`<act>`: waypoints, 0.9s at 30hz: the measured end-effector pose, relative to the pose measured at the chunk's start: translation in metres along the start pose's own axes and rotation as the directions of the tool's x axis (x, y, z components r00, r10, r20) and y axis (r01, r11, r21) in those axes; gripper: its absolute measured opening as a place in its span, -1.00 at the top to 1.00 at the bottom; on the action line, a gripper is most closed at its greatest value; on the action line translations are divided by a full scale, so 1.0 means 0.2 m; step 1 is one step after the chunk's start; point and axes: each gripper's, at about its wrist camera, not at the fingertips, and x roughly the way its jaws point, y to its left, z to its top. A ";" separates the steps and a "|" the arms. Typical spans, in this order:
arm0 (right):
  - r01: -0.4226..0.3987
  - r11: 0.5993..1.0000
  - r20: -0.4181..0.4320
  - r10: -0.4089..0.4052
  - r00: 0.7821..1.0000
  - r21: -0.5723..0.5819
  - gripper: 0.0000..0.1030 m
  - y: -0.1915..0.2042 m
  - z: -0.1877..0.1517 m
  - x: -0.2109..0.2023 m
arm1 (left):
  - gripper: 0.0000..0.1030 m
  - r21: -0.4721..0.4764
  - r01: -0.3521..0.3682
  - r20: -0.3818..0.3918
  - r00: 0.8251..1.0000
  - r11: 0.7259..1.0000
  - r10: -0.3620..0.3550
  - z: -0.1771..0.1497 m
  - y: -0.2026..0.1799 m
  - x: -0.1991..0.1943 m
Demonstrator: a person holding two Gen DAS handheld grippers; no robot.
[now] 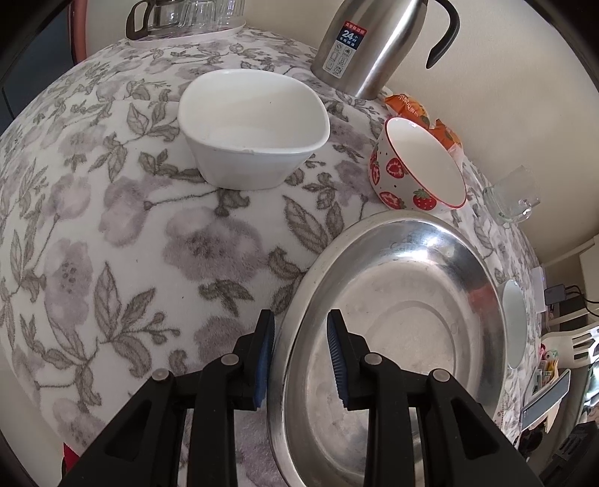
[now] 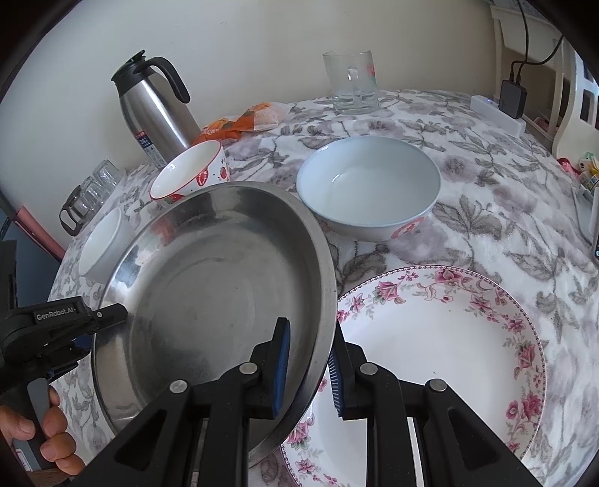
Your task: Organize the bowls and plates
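Note:
A steel plate (image 1: 411, 299) hangs tilted between both grippers. My left gripper (image 1: 299, 337) is shut on its left rim, one pad outside and one inside. In the right wrist view my right gripper (image 2: 310, 348) is shut on the steel plate (image 2: 209, 284) at its right rim, which overlaps a floral plate (image 2: 449, 337). The left gripper (image 2: 108, 314) shows at the far rim. On the cloth stand a white squarish bowl (image 1: 254, 123), a strawberry bowl (image 1: 411, 161) tipped on its side, and a pale blue bowl (image 2: 368, 183).
A steel thermos (image 2: 153, 108) and an orange packet (image 2: 243, 120) stand by the wall. A glass mug (image 2: 352, 82) is at the back, a glass pot (image 1: 168, 15) with tumblers at the table's far corner. A power strip (image 2: 494, 108) lies at the right edge. A hand (image 2: 45, 430) holds the left gripper.

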 end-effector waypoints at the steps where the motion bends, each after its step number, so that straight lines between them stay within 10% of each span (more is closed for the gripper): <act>1: 0.002 1.000 0.004 -0.002 1.000 0.001 0.54 0.00 0.00 -0.01 | 0.41 0.000 0.002 0.002 1.000 1.000 -0.002 0.00 0.00 0.00; 23: 0.015 1.000 0.140 -0.015 0.990 0.001 0.49 0.02 0.03 -0.18 | 0.03 0.135 -0.029 0.142 0.990 0.990 0.010 -0.03 -0.09 -0.23; 27: 0.026 1.000 0.144 -0.023 0.989 -0.016 0.25 0.04 0.03 -0.18 | -0.11 0.162 -0.043 0.128 0.992 0.986 0.022 -0.06 -0.12 -0.23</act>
